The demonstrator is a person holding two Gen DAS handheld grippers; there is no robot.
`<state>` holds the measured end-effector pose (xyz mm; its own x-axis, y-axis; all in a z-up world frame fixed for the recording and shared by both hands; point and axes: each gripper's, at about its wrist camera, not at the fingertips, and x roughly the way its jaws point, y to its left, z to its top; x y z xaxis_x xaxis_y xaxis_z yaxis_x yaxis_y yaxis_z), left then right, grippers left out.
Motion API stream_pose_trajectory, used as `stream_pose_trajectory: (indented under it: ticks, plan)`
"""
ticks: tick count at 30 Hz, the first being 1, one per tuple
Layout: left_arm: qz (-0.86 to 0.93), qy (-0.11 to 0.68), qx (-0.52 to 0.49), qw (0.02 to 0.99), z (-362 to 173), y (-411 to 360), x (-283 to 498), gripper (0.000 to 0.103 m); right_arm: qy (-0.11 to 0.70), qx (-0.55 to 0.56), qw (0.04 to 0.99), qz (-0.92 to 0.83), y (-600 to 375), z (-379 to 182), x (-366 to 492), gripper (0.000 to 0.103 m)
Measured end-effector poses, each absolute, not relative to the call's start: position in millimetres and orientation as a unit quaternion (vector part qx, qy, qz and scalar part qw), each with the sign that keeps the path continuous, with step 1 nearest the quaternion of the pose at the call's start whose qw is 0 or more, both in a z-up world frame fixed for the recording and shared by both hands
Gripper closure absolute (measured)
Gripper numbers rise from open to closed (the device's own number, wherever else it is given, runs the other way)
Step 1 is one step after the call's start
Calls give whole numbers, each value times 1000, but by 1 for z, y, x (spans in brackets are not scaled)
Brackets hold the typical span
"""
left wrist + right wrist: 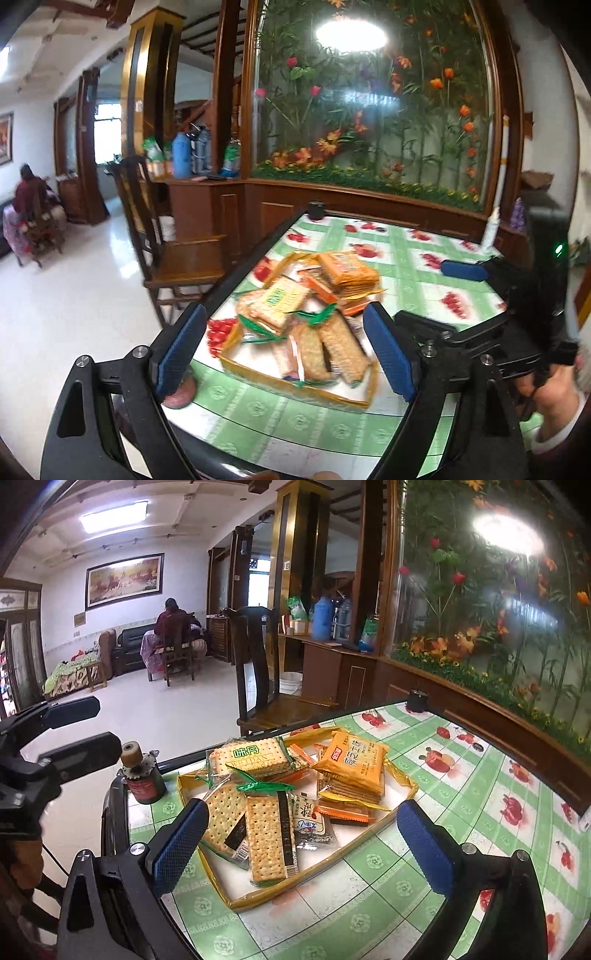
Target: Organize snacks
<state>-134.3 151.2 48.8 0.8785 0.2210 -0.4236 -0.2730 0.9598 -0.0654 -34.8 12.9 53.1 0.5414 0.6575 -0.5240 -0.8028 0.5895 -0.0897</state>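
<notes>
Both your left gripper (284, 350) and right gripper (303, 845) hover spread and empty over the shallow yellow-rimmed tray (258, 895) near the table's left edge, where the wrapped cracker packets (266, 834) lie heaped. Whether sorting is starting or done, I can't judge.

Left gripper (284, 354), right gripper (303, 845): jaws wide, empty.

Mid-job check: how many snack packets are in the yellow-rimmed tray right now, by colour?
Clear green-trimmed cracker packets: 3
Orange packets: at least 3, stacked, some partly hidden
Small white-and-dark packet: 1
Total: at least 7
</notes>
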Motion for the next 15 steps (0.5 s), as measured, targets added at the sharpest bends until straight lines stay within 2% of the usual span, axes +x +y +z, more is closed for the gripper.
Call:
stream_pose_trajectory:
  ticks: [8,15]
  plan:
    - [123,197,-98,968,54,165,-140,16,211,-185,864,418,16,54,-39,0]
    - [128,187,-89,970,54,163,-145,16,208,-199,860,422,21,50,-41,0]
